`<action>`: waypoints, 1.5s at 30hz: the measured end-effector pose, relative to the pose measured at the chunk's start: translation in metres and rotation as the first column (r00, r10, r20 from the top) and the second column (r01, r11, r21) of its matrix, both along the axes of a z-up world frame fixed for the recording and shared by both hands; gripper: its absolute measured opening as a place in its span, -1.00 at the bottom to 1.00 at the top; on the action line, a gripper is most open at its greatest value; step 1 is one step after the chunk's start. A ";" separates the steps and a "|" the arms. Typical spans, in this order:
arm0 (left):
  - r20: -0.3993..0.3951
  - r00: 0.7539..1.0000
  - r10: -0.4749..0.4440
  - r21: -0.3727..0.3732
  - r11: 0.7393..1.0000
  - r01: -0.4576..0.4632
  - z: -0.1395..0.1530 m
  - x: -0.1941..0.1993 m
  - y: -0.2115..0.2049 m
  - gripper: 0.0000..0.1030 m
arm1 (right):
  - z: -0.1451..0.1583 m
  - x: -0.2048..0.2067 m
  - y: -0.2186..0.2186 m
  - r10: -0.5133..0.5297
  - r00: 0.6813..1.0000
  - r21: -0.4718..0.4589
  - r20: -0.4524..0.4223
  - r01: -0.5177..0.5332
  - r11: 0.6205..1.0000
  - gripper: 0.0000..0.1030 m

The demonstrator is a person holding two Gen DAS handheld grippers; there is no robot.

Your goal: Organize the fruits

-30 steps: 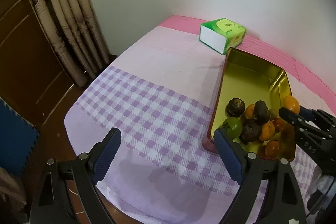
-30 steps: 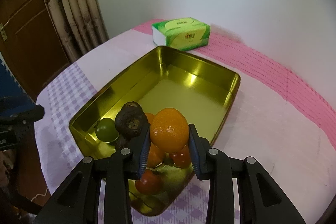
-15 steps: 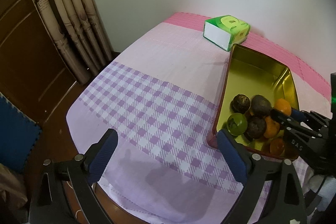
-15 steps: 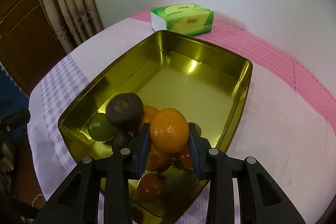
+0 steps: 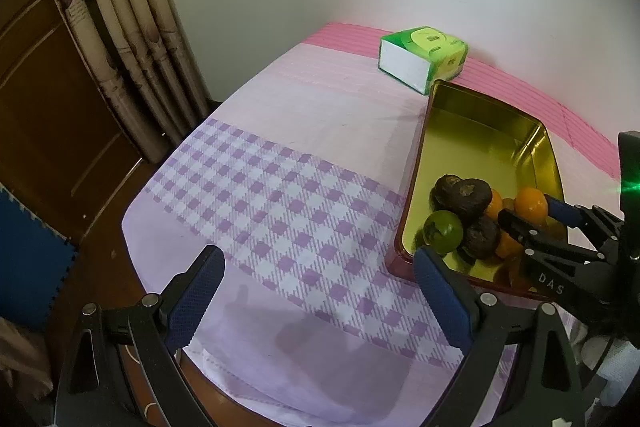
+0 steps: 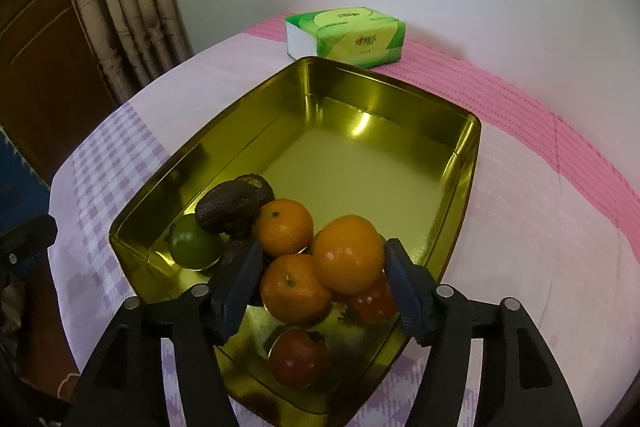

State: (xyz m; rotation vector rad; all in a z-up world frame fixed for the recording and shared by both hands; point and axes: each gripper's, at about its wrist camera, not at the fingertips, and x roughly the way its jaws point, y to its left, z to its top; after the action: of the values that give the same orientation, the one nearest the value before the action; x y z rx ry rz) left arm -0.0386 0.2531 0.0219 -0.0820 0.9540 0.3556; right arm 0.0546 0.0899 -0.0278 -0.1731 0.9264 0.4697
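The right gripper (image 6: 320, 279) is hanging over the near end of the gold tin (image 6: 460, 195). Its jaws have just been opening, and the big orange (image 6: 347, 254) is sitting between them; the left pad is clear of it, the right pad looks just beside it, contact unclear. It reads as released, with the orange resting on the fruit pile.

The pile is sitting in the near half of the tin. Two smaller oranges (image 6: 285, 227) are lying at 9 and 7 o'clock of the big one. Two red fruits (image 6: 300, 359) are sitting at 6 o'clock, closest to the camera. A dark brown fruit (image 6: 234, 205) is at 10 o'clock, with a green lime (image 6: 192, 247) at 8 o'clock of it, near the tin's left wall. The far half of the tin is showing bare gold floor.

The left gripper (image 5: 316, 299) is hovering over the purple checked cloth (image 5: 280, 203), jaws spread wide and gripping nothing; the tin is at 3 o'clock of it.

A green tissue pack (image 6: 346, 35) is lying at 12 o'clock beyond the tin, on the pink striped part of the cloth by the wall. A curtain (image 5: 132, 39) is hanging at 10 o'clock.
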 end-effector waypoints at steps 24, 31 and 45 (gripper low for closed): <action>0.005 0.995 -0.098 0.035 0.995 0.097 -0.002 -0.003 -0.028 0.85 | 0.057 -0.065 -0.041 -0.095 0.988 -0.030 0.118 0.100 0.995 0.86; 0.012 0.993 -0.119 0.054 0.992 0.118 0.000 -0.007 -0.037 0.85 | 0.054 -0.078 -0.051 -0.108 0.991 -0.004 0.084 0.108 0.994 0.86; 0.012 0.986 -0.168 0.085 0.982 0.166 0.000 -0.012 -0.053 0.85 | 0.051 -0.092 -0.049 -0.104 0.991 -0.020 0.079 0.106 0.994 0.86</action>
State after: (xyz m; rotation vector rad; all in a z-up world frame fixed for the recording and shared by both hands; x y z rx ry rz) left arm -0.0501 0.1996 0.0224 0.0710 0.9191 0.2387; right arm -0.0376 0.0406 0.0234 -0.1627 0.8608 0.3522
